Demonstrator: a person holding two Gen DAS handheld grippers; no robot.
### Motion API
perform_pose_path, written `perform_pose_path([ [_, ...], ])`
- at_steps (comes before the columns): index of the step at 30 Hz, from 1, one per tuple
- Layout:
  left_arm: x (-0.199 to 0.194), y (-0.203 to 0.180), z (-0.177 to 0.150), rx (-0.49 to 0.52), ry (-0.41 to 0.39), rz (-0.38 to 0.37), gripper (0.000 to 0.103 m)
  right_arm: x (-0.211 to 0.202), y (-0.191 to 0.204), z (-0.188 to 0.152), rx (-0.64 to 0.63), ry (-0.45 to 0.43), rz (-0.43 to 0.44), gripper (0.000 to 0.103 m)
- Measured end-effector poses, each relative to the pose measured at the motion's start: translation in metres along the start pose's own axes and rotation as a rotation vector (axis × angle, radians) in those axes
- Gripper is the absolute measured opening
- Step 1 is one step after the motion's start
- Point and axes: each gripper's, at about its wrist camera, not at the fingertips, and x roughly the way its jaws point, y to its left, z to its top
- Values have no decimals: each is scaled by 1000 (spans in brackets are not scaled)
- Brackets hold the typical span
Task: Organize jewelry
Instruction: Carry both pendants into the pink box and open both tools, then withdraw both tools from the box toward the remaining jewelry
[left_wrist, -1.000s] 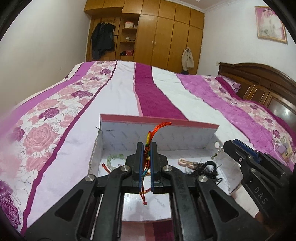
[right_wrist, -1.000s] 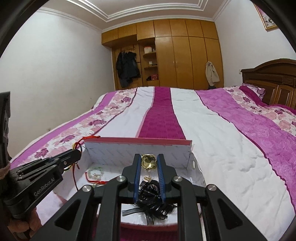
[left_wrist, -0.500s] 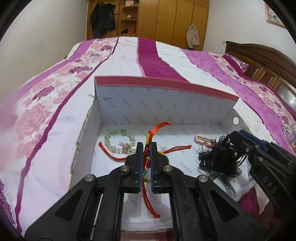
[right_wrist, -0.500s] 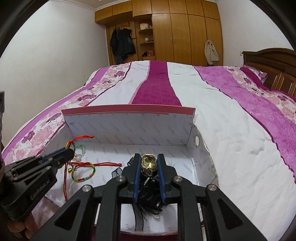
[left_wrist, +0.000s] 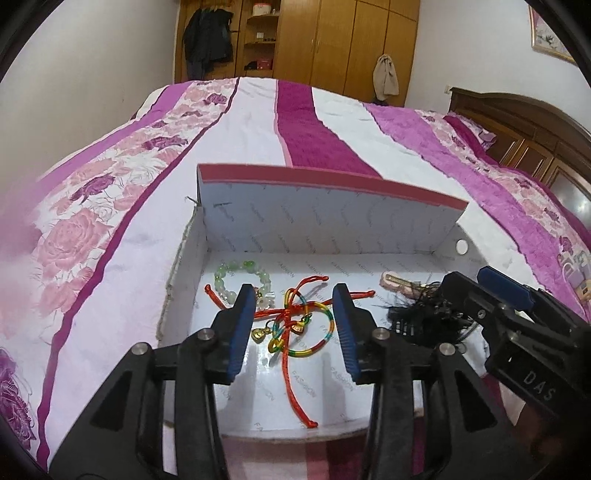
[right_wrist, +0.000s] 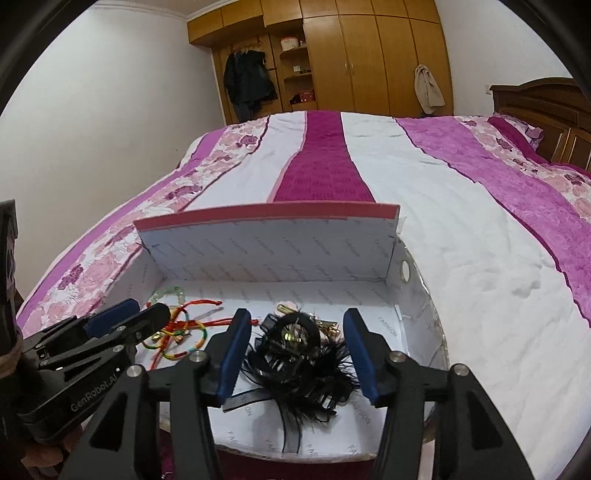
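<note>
An open white box (left_wrist: 332, 225) with a pink rim lies on the bed. My left gripper (left_wrist: 293, 328) hangs low over its floor, jaws opening. A red and rainbow cord bracelet (left_wrist: 295, 325) with small gold charms lies loose between the pads, untouched. A green bead bracelet (left_wrist: 240, 273) rests behind it to the left. My right gripper (right_wrist: 297, 347) is also opening, over a black feathered hair piece (right_wrist: 299, 362) that lies free on the box floor. The left gripper (right_wrist: 144, 314) and the cord bracelet (right_wrist: 184, 332) also show in the right wrist view.
A pink hair clip (left_wrist: 395, 282) lies behind the feather piece. The box's far wall (right_wrist: 266, 258) stands upright. The pink, white and magenta bedspread (right_wrist: 443, 221) stretches beyond, with a wooden headboard (right_wrist: 535, 99) at the right and a wardrobe (right_wrist: 351, 55) at the back.
Both grippers went from shut to open. The cord bracelet and the black feather piece left the pads and now lie on the box floor. Both views tilted down into the box.
</note>
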Motion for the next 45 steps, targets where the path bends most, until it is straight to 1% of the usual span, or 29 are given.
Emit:
perform_pose_path([
  [2,-7,1,1,0,-18,0,35,-8,2,2,1,-18,8,61],
  [7,-25,4,1,-5,-52,-7,35,-29,8,3,-5,-61,21,61],
  [17,-69,8,-2,-8,-149,-2,36,-76,13,0,-7,-146,31,62],
  [23,-90,8,-7,-1,-169,-25,36,-100,15,-6,-8,-171,45,63],
  [30,-101,6,-21,-5,-126,-55,37,-117,15,-22,-9,-158,48,63],
  [33,-100,4,-28,-1,-88,-69,37,-120,14,-31,-12,-141,43,63],
  [41,-91,-3,-48,21,3,-74,37,-117,11,-55,-10,-75,38,63],
  [45,-80,-5,-54,22,70,-105,37,-109,10,-62,-12,-35,33,63],
])
